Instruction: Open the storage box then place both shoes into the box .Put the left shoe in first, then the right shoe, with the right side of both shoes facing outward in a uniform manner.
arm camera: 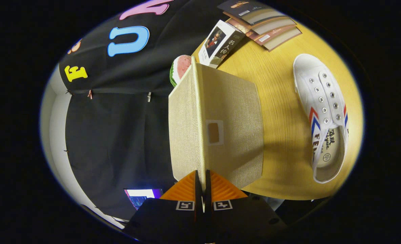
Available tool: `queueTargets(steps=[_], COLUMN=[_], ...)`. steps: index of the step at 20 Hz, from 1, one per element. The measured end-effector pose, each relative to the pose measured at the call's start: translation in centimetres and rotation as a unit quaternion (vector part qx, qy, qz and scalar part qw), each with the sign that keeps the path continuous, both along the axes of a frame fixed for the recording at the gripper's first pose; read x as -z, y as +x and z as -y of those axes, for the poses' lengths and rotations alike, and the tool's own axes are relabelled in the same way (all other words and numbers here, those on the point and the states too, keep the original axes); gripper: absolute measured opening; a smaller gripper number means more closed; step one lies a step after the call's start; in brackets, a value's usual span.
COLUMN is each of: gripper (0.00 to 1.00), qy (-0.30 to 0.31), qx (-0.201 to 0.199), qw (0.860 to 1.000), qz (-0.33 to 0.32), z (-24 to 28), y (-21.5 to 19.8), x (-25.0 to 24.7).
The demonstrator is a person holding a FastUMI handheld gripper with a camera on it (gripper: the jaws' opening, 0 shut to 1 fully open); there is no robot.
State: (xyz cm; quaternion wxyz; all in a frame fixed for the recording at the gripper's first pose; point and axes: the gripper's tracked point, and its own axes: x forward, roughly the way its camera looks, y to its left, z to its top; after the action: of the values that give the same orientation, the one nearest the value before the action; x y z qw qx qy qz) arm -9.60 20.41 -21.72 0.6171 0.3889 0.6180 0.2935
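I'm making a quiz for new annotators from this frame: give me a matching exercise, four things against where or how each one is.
Things:
1. lid
2. shoe
3. books
4. watermelon slice

Places or states:
A. stacked at the table's far end
B. lying flat on the table, beside the lid, untouched
C. clamped at its edge between the fingers of the gripper
D. peeking out beyond the lid's far edge

Pairs: 1-C, 2-B, 3-A, 4-D
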Motion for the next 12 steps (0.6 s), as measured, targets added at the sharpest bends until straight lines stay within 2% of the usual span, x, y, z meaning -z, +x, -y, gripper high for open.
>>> queueTargets(steps=[3,7,12], gripper=[0.05,0.05,0.05], qy=[0.010,0.023,0.047], qx=[0.020,0.026,0.015], qw=[1.000,0.999,0.996], qz=[0.008,0.020,0.073], z=[-0.5,-2.3,-7.0], y=[0.8,0.9,2.0], x=[-2.4,-6.4,-11.8])
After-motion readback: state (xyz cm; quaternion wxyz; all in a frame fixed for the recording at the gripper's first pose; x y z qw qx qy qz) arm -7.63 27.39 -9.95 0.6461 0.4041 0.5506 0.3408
